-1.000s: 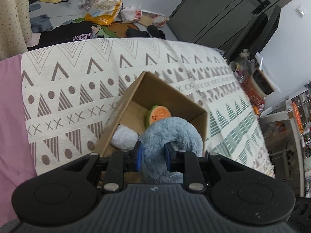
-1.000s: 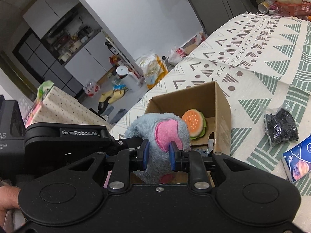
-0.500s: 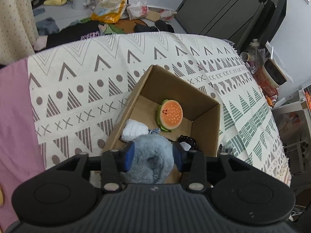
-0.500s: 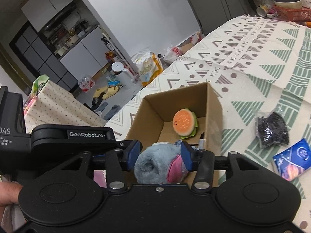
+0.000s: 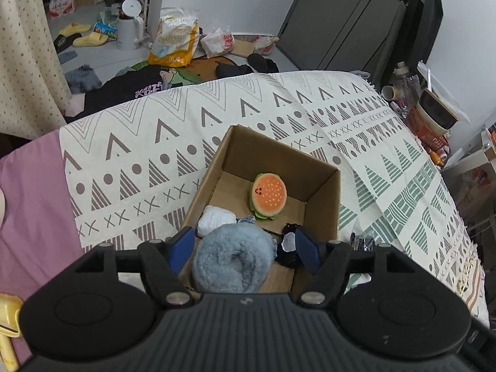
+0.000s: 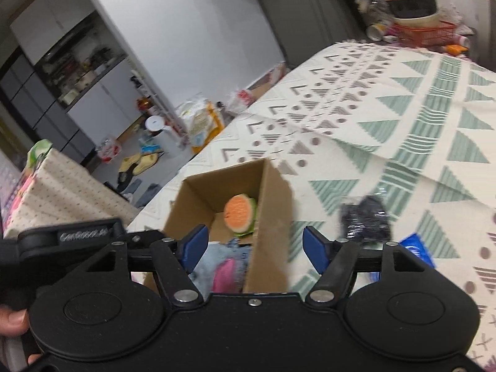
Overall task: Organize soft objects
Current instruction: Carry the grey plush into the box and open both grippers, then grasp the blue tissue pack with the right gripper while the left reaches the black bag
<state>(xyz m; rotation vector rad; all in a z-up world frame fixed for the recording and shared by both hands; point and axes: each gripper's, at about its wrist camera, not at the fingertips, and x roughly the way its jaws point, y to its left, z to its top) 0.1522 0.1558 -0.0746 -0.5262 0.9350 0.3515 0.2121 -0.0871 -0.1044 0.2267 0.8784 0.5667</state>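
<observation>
An open cardboard box (image 5: pixel 322 198) (image 6: pixel 272 217) stands on a patterned blanket. Inside lie an orange burger plush (image 5: pixel 269 194) (image 6: pixel 240 214), a white soft lump (image 5: pixel 216 219) and a grey-blue furry plush (image 5: pixel 231 260) with a pink patch (image 6: pixel 224 274). A small black and white item (image 5: pixel 288 241) rests beside the plush. My left gripper (image 5: pixel 245 248) hangs open just above the plush, fingers apart on either side of it. My right gripper (image 6: pixel 252 249) is open over the box's near right wall, holding nothing.
On the blanket right of the box lie a black crinkly packet (image 6: pixel 364 218) and a blue packet (image 6: pixel 415 249). A purple sheet (image 5: pixel 34 204) covers the left. The floor beyond holds slippers (image 5: pixel 82 35), a white kettle (image 5: pixel 130 24), bags and clothes. Bottles and a red basket (image 6: pixel 424 32) crowd the far right.
Both grippers went from shut on the grey-blue plush to wide open. The plush dropped into the box and now rests there. Both grippers have lifted and drawn back.
</observation>
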